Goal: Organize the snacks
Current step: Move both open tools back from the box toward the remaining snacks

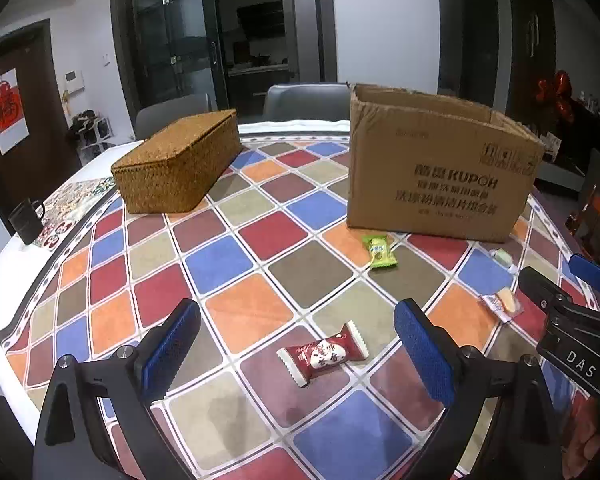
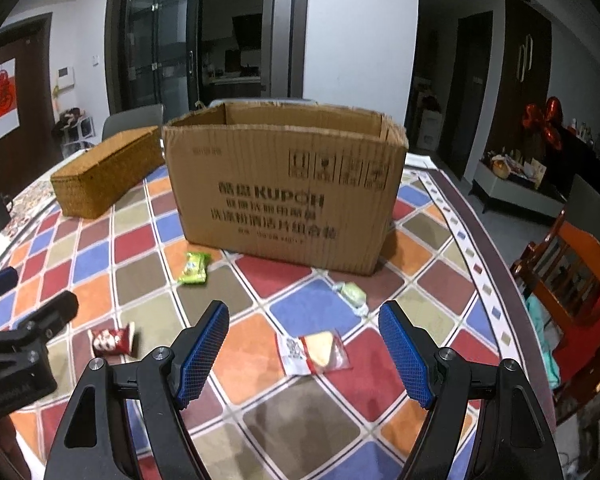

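Observation:
Several wrapped snacks lie on the checkered tablecloth in front of an open cardboard box (image 1: 440, 176) (image 2: 288, 196). A red candy (image 1: 324, 354) (image 2: 112, 342) rests between the spread fingers of my left gripper (image 1: 300, 344), which is open and holds nothing. A clear packet with a yellow wafer (image 2: 316, 352) (image 1: 502, 304) lies just ahead of my right gripper (image 2: 304, 344), also open and holding nothing. A green packet (image 1: 379, 251) (image 2: 195, 268) and a pale green sweet (image 2: 352, 294) (image 1: 504, 258) lie nearer the box.
A woven lidded basket (image 1: 180, 164) (image 2: 108, 174) stands left of the box. A dark mug (image 1: 26, 218) sits at the table's left edge. Chairs stand behind the table, and a wooden chair (image 2: 572, 276) is off its right side.

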The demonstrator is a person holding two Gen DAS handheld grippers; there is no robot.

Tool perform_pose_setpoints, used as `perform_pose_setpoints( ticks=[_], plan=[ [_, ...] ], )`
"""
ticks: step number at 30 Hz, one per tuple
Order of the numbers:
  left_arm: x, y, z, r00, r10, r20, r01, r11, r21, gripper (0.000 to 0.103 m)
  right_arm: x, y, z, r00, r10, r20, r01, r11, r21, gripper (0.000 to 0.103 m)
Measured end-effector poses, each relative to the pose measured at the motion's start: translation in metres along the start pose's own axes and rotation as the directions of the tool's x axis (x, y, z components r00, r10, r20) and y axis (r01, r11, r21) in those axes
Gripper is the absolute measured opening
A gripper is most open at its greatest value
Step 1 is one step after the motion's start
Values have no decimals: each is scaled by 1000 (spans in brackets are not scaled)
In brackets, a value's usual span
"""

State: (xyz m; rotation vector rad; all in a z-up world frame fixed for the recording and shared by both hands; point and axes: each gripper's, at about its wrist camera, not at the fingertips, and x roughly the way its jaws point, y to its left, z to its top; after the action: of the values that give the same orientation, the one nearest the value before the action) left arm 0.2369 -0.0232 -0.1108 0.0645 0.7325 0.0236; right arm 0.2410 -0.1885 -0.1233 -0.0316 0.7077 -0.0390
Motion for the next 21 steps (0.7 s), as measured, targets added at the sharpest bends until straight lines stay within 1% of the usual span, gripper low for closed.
perform_pose_setpoints(
  ticks=[12, 21],
  plan=[
    [17, -1, -11, 999, -18, -41, 17, 1000, -4, 99, 17, -3, -13, 999, -17, -50, 17, 1000, 8, 78],
    [44, -2, -27, 993, -31, -112, 30, 999, -11, 99, 29, -2, -20, 996, -18, -85, 19, 1000, 10, 78]
  ],
)
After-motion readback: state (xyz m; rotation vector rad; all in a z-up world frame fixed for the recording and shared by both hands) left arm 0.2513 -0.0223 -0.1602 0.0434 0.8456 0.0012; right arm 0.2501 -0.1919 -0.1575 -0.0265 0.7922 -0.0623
